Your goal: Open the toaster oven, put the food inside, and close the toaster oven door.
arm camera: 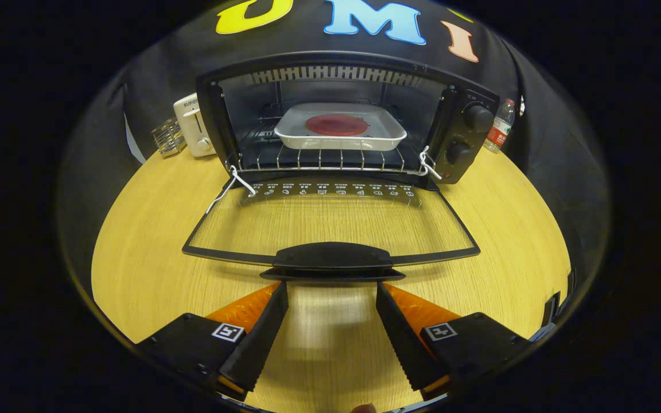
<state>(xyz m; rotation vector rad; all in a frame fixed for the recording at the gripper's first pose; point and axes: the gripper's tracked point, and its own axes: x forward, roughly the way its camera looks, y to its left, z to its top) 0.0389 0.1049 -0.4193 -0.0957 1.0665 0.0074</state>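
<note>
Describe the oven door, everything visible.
The oven door is fully open, folded down flat over the wooden table. It has a black frame around a clear glass pane, with a row of white icons near the hinge. The black handle lies just ahead of the open gripper, whose fingertips appear just short of it.

The toaster oven [342, 123] stands open, its door [330, 229] flat on the counter [135, 258]; the food tray [339, 129] sits inside; the gripper [332, 287], jaws apart, hovers just before the door handle [330, 258].
</note>
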